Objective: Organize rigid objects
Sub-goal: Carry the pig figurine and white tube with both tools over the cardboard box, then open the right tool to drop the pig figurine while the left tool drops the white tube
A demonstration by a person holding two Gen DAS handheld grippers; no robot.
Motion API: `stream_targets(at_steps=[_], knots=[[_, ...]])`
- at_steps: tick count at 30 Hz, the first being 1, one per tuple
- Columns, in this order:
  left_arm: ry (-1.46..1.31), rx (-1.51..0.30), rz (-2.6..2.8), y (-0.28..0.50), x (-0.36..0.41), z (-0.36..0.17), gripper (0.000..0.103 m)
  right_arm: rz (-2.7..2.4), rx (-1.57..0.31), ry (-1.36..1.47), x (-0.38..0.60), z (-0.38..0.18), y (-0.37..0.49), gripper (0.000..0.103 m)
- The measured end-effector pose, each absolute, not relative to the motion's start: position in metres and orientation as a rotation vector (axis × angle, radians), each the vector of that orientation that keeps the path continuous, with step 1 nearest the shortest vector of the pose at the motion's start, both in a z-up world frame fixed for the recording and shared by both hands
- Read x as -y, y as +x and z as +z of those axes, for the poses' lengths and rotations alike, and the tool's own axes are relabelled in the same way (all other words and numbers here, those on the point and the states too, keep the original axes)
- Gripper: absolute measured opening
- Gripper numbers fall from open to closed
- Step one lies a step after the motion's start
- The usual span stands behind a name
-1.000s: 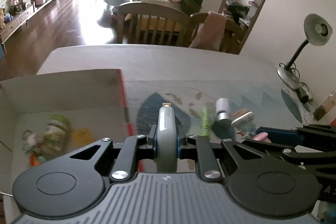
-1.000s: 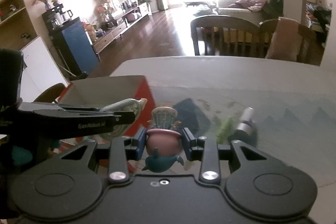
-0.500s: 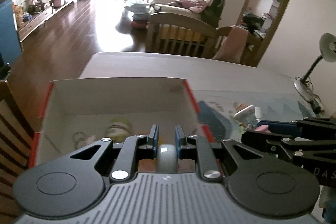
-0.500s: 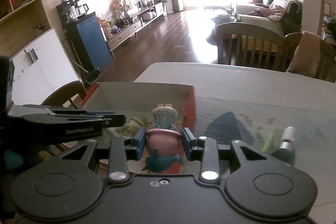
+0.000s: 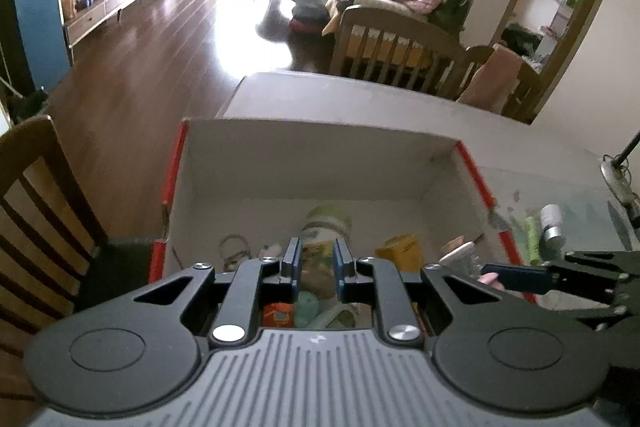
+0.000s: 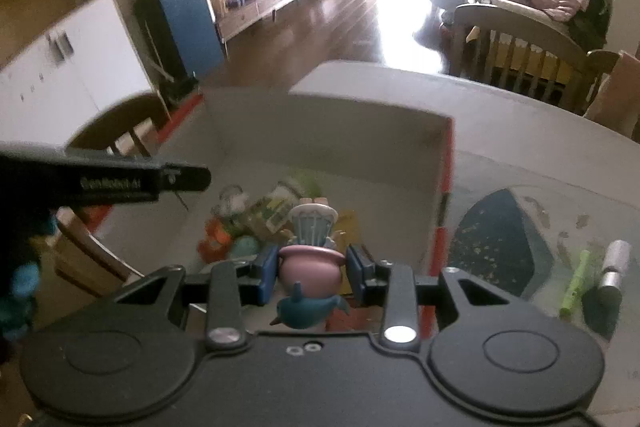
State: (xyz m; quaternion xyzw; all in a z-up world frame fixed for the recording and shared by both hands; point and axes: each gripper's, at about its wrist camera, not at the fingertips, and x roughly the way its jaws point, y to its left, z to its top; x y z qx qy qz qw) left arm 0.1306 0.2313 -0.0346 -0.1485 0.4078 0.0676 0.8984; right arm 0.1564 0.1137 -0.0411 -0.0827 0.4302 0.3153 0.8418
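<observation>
Two claws are hovering over one open box. Low in the right wrist view, the right gripper [image 6: 314, 263] is clamping a toy figurine [image 6: 312, 239]: pink pot pinched between the blue pads, pale slatted chair-back sticking up past them, teal whale-like part hanging underneath. Low in the left wrist view, the left gripper [image 5: 316, 259] is showing its pads drawn in to a narrow gap; whether anything is pinched there I cannot tell, since only box contents are showing through the slot.

Just beyond both sets of fingers, the red-edged cardboard box [image 5: 320, 163] is filling mid-frame, already holding a jumble: a yellow item, a printed green-capped container, an orange piece, all blurred.

Judgement: the figurine is being carried in for a drop. To do it well, the right hand should be lowering until the toy is well inside the walls, aiming for the bare floor near the right wall, then opening slowly so the chair-back is not snagging, and keeping clear of the left claw alongside.

Further right, on the table, a green marker [image 6: 574, 287] and a silver cylinder [image 6: 614, 267] are lying outside the box, waiting.
</observation>
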Motion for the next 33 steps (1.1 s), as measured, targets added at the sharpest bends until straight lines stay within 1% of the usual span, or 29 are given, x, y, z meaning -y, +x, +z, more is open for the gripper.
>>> stream_targets(at_steps=[7,11,16,22,33], knots=[[-0.305,-0.904,0.137,0.127,-0.234,-0.059,0.016,0.646,-0.959,-0.231,-0.134,-0.067,0.157,0.035],[-0.307,-0.920,0.132,0.128,-0.236,-0.068,0.016,0.647,-0.981,-0.235,-0.136,-0.071,0.158,0.037],[-0.303,-0.930,0.134,0.128,-0.234,-0.071,0.016,0.651,-0.990,-0.226,-0.134,-0.071,0.157,0.037],[-0.289,-0.927,0.134,0.127,-0.229,-0.066,0.016,0.668,-0.993,-0.187,-0.128,-0.064,0.155,0.040],[-0.250,-0.879,0.123,0.115,-0.213,-0.037,0.016,0.690,-0.926,-0.078,-0.100,-0.027,0.139,0.043]])
